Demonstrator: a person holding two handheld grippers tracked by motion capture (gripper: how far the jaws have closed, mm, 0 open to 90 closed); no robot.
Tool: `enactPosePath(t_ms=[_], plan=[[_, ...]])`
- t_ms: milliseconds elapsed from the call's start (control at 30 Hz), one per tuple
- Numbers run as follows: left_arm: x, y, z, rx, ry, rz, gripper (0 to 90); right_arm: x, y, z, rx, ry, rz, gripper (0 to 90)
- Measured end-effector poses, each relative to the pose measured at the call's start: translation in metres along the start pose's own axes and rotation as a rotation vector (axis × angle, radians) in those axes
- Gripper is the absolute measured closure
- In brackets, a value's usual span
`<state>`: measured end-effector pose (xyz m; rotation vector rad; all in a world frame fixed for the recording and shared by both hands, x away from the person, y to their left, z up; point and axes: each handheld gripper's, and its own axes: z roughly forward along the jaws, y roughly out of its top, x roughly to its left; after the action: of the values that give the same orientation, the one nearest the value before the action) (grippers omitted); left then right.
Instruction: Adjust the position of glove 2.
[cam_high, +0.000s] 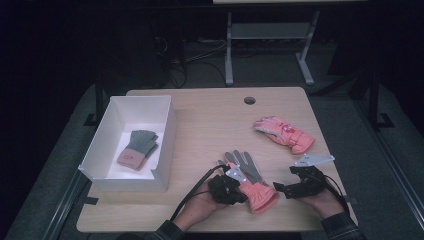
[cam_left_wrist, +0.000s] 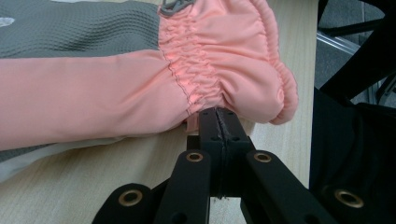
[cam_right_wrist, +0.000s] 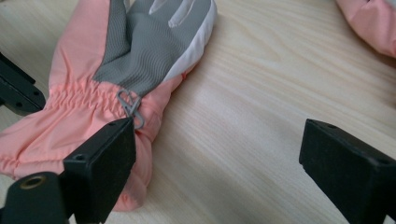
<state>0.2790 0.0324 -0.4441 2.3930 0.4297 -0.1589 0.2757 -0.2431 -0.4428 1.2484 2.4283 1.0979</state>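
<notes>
A pink glove with a grey palm (cam_high: 251, 181) lies palm up at the near middle of the table, fingers pointing away from me. My left gripper (cam_high: 227, 189) is at its cuff; in the left gripper view the jaws are pressed together at the gathered cuff's edge (cam_left_wrist: 219, 88), with a bit of pink fabric at their tips. My right gripper (cam_high: 295, 187) rests on the table just right of the glove, open. In the right gripper view its left finger (cam_right_wrist: 100, 158) is beside the cuff (cam_right_wrist: 70, 116) and bare wood lies between the jaws. A second pink glove (cam_high: 284, 132) lies farther back on the right.
A white box (cam_high: 165, 145) stands at the table's left side with a grey and pink knit glove (cam_high: 137, 149) in it. A cable hole (cam_high: 249, 100) is near the far edge. Table legs and cables stand on the dark floor beyond.
</notes>
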Motion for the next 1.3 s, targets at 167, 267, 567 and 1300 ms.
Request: enactPosePath(t_ms=[167, 267, 567, 1300], plan=[[0.005, -0.006, -0.012, -0.018, 0.017, -0.007, 81.2, 0.000, 0.000, 0.000, -0.005, 0.000, -0.007, 14.3], [0.011, -0.016, -0.025, -0.034, 0.047, -0.019, 68.8, 0.001, 0.000, 0.001, 0.002, 0.000, -0.014, 14.5], [0.026, -0.045, -0.045, -0.053, 0.121, -0.046, 36.3, -0.002, 0.004, 0.000, 0.001, 0.009, -0.009, 15.7], [0.033, -0.068, -0.061, -0.085, 0.206, -0.100, 16.3, -0.034, 0.043, 0.005, -0.044, 0.001, -0.047, 60.9]])
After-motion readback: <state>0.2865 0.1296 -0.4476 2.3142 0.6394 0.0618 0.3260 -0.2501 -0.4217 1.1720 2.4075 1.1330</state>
